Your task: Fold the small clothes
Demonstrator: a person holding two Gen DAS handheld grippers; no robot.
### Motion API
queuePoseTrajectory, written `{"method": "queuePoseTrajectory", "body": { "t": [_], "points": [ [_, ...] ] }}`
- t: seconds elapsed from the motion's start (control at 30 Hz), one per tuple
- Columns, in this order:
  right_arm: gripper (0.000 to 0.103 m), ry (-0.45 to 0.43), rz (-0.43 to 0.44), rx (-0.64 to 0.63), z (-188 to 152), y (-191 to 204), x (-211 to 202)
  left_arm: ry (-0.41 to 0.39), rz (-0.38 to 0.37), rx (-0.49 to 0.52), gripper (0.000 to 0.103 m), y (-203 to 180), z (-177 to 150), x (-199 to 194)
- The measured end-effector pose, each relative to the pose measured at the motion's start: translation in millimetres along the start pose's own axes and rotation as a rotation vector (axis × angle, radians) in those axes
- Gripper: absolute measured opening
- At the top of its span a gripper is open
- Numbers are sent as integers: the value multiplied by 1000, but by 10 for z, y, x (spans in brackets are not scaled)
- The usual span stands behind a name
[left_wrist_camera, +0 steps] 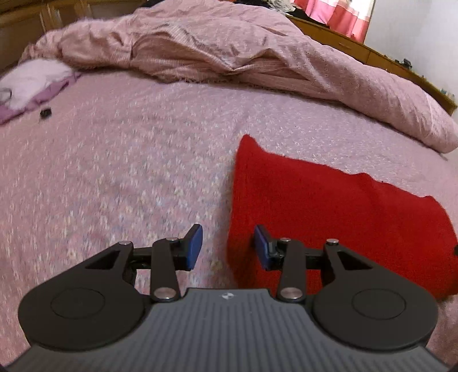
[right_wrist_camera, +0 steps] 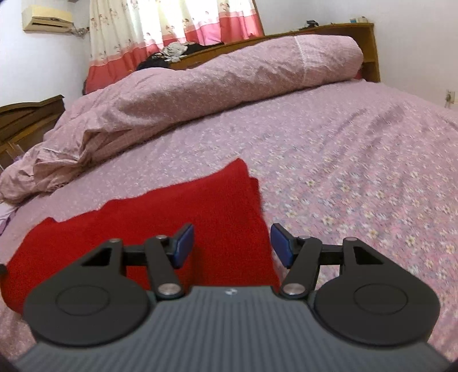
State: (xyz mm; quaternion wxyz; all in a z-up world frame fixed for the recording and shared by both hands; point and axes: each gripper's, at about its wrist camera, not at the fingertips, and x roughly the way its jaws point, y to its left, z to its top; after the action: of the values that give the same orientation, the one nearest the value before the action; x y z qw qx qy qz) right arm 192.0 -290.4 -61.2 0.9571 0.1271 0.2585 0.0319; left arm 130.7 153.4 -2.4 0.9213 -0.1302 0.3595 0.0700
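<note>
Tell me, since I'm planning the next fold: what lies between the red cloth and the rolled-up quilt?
Only bare flowered bedsheet; both views show nothing between the red cloth and the quilt.

White walls, floral curtain (right_wrist_camera: 171, 25), wooden headboard (right_wrist_camera: 369, 48), pink-sheeted bed (right_wrist_camera: 357, 148).

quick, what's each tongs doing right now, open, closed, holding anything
Left tongs: open, holding nothing, at the red cloth's left edge.
Right tongs: open, holding nothing, at its right edge.
</note>
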Motion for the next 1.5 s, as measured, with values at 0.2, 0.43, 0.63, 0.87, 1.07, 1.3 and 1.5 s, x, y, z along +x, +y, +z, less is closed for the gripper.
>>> {"method": "queuePoseTrajectory", "body": {
  "t": [0.2,0.43,0.63,0.87,1.07,1.3,1.5],
  "points": [
    [61,43,24,53,-126,-51,-58,26,-154,-69,46,90,-145,74],
    [21,42,35,127,-195,-115,-61,17,-88,-29,46,-66,-220,155],
    [18,22,1,160,-294,-232,-170,-1,-37,0,46,-82,-194,149],
    [34,33,-2,136,-273,-218,-165,-16,-18,18,46,-150,-190,90],
    [62,81,-24,284,-238,-312,-316,-9,-2,25,47,-226,-137,-74],
    [63,138,58,394,-311,-273,-421,37,10,20,61,-330,-170,-167],
    [63,170,76,455,-413,-170,-268,77,39,36,68,-363,-250,-70]
  ]
}}
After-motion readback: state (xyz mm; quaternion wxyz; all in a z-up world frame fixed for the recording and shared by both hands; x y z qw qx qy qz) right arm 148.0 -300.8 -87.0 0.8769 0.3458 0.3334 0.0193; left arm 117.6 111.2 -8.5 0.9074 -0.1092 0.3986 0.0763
